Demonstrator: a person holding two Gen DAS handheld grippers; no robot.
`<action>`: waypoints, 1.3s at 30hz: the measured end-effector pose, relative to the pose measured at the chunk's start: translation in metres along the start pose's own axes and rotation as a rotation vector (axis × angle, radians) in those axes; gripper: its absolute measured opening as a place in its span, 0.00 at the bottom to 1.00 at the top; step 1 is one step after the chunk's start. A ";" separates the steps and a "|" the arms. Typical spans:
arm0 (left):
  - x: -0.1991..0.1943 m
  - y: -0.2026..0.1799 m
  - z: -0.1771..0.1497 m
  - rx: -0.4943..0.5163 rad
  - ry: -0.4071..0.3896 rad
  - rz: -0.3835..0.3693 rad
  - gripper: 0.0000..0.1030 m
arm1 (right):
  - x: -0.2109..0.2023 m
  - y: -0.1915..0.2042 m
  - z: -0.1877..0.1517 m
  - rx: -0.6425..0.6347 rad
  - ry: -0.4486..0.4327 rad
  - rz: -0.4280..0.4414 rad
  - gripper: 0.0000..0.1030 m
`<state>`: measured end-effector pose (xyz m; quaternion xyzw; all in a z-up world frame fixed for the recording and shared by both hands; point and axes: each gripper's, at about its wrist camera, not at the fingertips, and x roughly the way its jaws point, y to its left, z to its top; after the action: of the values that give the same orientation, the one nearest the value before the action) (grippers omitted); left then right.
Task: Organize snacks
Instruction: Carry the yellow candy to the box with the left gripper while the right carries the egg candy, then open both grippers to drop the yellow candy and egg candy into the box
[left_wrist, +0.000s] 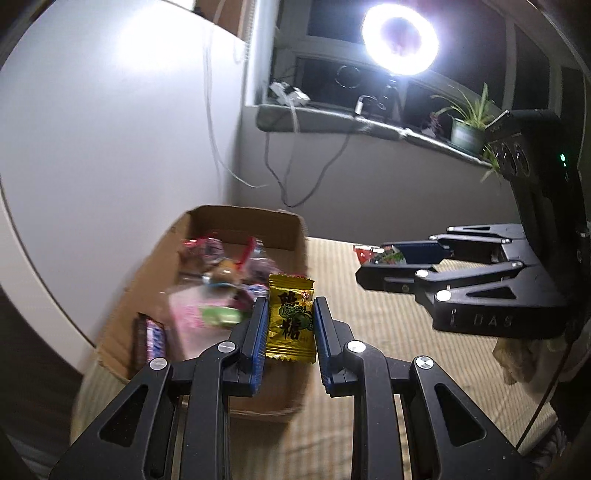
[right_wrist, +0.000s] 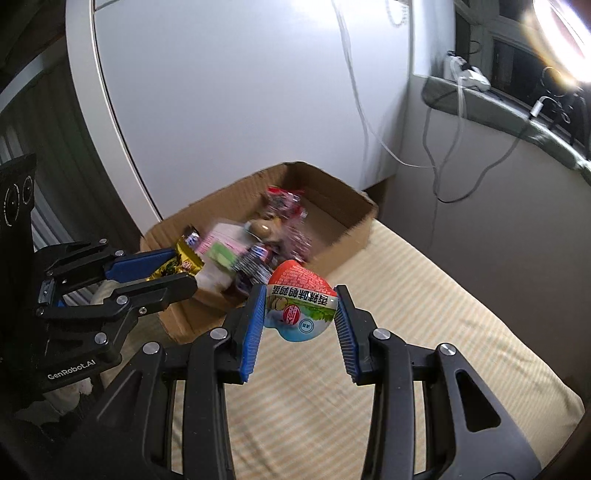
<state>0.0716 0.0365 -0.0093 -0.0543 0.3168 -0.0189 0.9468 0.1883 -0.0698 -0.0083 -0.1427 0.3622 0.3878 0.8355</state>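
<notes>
My left gripper (left_wrist: 289, 332) is shut on a yellow candy packet (left_wrist: 290, 318) and holds it over the near right corner of an open cardboard box (left_wrist: 291, 229) with several snacks inside. In the right wrist view the left gripper (right_wrist: 177, 269) and its packet (right_wrist: 177, 260) hang at the box's near left edge. My right gripper (right_wrist: 301, 306) is shut on a round red-and-white snack pack (right_wrist: 301, 306), above the mat just right of the box (right_wrist: 354, 221). It also shows in the left wrist view (left_wrist: 373, 264), holding the pack (left_wrist: 380, 255).
The box sits on a striped straw mat (right_wrist: 406, 332) against a white curved panel (right_wrist: 240, 92). A window sill (left_wrist: 332, 118) holds a bright ring light (left_wrist: 400, 37), cables and a potted plant (left_wrist: 469, 129). A crumpled cloth (left_wrist: 517, 354) lies at the right.
</notes>
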 end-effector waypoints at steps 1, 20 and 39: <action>0.000 0.007 0.001 -0.006 -0.003 0.011 0.21 | 0.005 0.006 0.004 -0.006 0.001 0.004 0.37; 0.006 0.058 0.009 -0.051 -0.020 0.109 0.26 | 0.048 0.029 0.040 0.006 -0.010 0.030 0.57; -0.038 0.041 0.004 -0.055 -0.087 0.134 0.67 | -0.014 0.032 0.006 0.068 -0.106 -0.064 0.87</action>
<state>0.0436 0.0802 0.0118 -0.0599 0.2788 0.0558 0.9568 0.1612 -0.0537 0.0071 -0.1052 0.3255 0.3553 0.8699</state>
